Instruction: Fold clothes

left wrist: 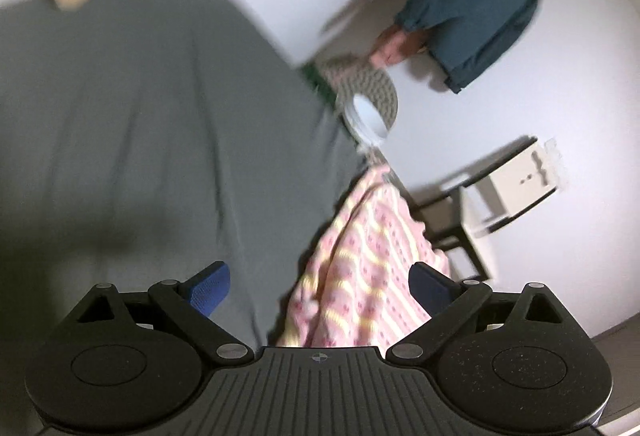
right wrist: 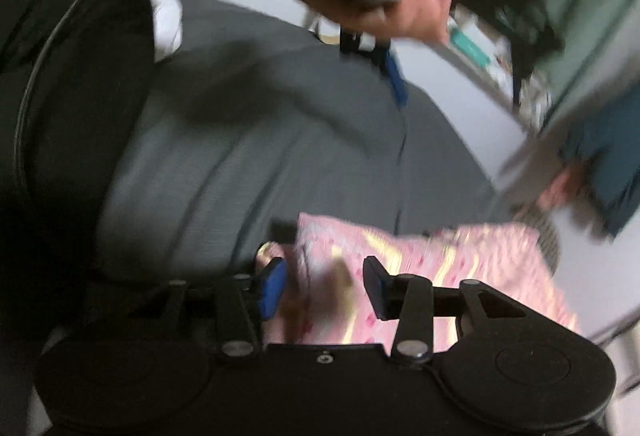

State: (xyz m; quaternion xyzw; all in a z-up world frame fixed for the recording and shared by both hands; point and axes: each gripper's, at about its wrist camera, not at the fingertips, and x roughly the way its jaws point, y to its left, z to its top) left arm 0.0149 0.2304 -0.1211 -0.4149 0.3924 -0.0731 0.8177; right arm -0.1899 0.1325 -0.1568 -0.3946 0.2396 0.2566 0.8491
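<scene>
Nearest the left wrist camera, the left gripper (left wrist: pixel 320 288) shows its black linkage arms and two blue-padded fingers (left wrist: pixel 212 288) spread wide, with nothing between them. Just beyond and between those fingers lies the pink knitted garment with pale yellow wavy stripes (left wrist: pixel 360 268), its cloth running away from the camera in a narrowing strip along the edge of the wide grey fabric sheet (left wrist: pixel 140 136) that covers the surface. The garment lies under the open jaws; whether the pads touch it cannot be told through the blur.

In the right wrist view the right gripper (right wrist: pixel 326 290) stands about half open, its blue pad (right wrist: pixel 272 290) at the left edge of the same pink garment (right wrist: pixel 460 256), a fold of which sits in the gap between the fingers. Whether the pads press on the cloth cannot be told. The garment rests on the grey sheet (right wrist: pixel 260 156).

Farther off, the person's hand (right wrist: pixel 420 4) grips the handle of the other gripper above the sheet. In the left view a round crocheted mat (left wrist: pixel 368 84) and a white dish (left wrist: pixel 366 116) sit past the garment's far end, and a dark teal sleeve (left wrist: pixel 488 4) with a hand (left wrist: pixel 394 46) shows against the white wall (left wrist: pixel 560 116)
</scene>
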